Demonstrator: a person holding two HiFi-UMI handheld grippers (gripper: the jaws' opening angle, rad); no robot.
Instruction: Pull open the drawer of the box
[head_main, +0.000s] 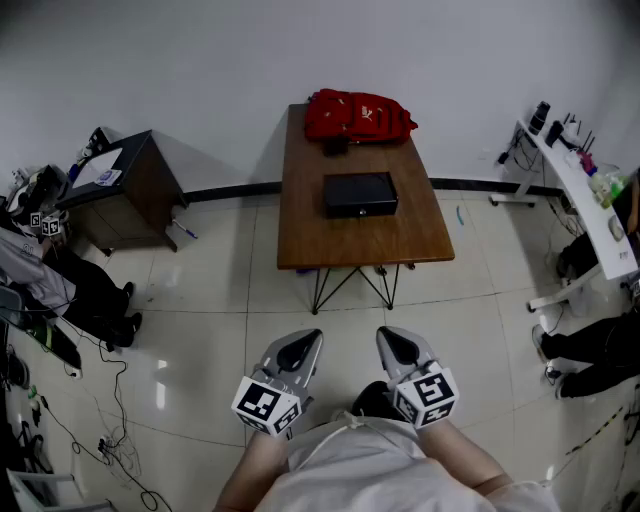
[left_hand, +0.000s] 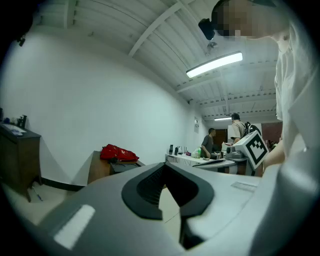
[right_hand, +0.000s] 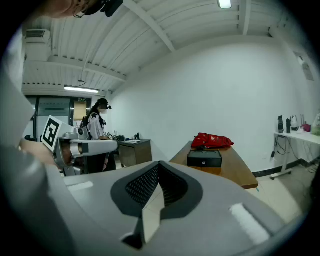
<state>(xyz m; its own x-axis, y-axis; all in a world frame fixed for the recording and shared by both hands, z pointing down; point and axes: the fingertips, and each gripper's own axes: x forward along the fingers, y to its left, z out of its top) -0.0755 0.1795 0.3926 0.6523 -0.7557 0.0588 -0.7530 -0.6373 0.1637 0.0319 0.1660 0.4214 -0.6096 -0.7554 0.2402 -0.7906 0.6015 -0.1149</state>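
1 flat black rectangular box (head_main: 360, 194), drawer closed, lies mid brown wooden table (head_main: 300, 240), near a red fabric bag (head_main: 358, 116). your left gripper (head_main: 303, 342) and right gripper (head_main: 393, 340): both closed, empty, well apart from it.

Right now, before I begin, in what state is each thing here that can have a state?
box: on the table, drawer shut
red bag: lying at the table's far end, behind the box
left tongs: shut, empty, short of the table
right tongs: shut, empty, short of the table
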